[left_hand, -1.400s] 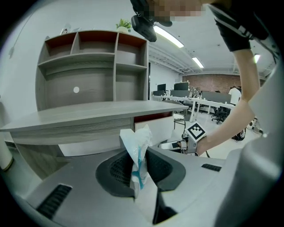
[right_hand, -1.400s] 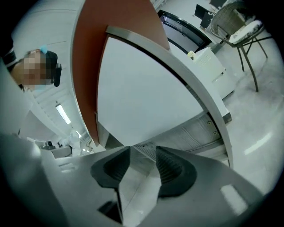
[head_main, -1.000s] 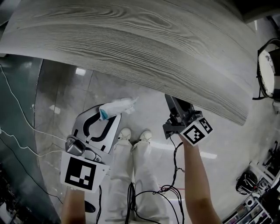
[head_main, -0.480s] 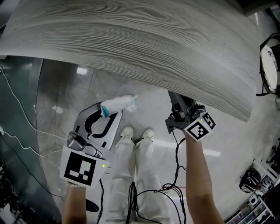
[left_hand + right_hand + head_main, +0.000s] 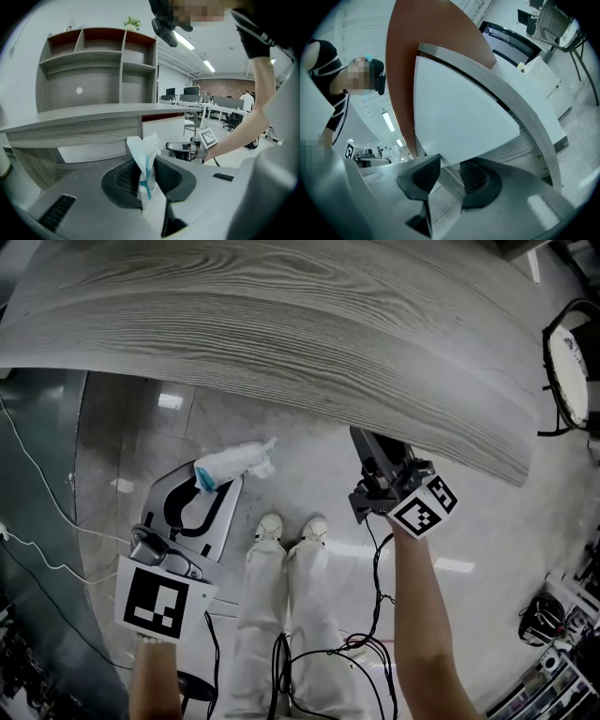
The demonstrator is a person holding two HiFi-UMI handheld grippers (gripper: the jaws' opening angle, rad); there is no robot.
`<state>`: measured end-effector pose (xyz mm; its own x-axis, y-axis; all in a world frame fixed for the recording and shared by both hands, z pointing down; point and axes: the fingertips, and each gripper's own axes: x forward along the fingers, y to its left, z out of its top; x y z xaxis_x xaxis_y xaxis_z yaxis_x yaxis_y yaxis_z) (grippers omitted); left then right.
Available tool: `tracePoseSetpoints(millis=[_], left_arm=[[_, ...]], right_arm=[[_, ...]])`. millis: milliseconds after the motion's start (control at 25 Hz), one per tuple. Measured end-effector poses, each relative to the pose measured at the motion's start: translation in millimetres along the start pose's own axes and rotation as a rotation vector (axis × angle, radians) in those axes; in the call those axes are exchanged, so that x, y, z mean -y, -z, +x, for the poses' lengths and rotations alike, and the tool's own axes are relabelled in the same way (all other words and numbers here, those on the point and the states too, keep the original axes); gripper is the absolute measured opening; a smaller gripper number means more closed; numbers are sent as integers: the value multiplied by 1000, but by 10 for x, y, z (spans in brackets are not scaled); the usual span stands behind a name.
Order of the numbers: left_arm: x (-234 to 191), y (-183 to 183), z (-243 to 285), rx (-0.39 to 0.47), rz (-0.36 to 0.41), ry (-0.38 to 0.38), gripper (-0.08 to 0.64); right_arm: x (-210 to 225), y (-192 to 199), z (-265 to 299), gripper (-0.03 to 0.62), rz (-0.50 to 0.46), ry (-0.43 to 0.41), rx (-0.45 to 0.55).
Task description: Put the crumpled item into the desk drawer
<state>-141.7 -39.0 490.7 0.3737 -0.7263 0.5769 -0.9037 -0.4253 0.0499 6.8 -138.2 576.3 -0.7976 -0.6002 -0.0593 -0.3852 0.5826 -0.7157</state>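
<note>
The crumpled item, white with a blue streak, sticks out of my left gripper, which is shut on it below the desk's front edge. In the left gripper view the crumpled item stands upright between the pads of that gripper. My right gripper reaches under the grey wood-grain desk. In the right gripper view its jaws are closing on my right gripper, with the lower edge of the white drawer front between them. I cannot see the pads pressing on it.
The person's legs and white shoes stand between the grippers. Cables trail over the tiled floor at the left and below. A round white thing on a black stand is at the right. An open shelf unit stands on the desk.
My left gripper with the crumpled item has drifted slightly left and up. My right gripper stays at the desk's edge with only a small shift.
</note>
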Motion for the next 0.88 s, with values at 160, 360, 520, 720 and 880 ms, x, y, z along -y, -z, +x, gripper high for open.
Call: tracePoseSetpoints(millis=[160, 360, 520, 720, 880], left_arm=[[25, -2, -26, 3, 2, 0, 64], [96, 28, -111, 6, 2, 5, 64], [115, 44, -172, 11, 8, 6, 64], [137, 36, -189, 15, 11, 14, 64], [147, 26, -201, 16, 9, 19, 64]], right_arm=[[-14, 6, -16, 135, -10, 0, -5], [-109, 96, -123, 130, -20, -5, -28], [-176, 178, -184, 129, -26, -7, -45], [-247, 304, -282, 127, -25, -7, -72], [-319, 370, -358, 123, -27, -6, -84]])
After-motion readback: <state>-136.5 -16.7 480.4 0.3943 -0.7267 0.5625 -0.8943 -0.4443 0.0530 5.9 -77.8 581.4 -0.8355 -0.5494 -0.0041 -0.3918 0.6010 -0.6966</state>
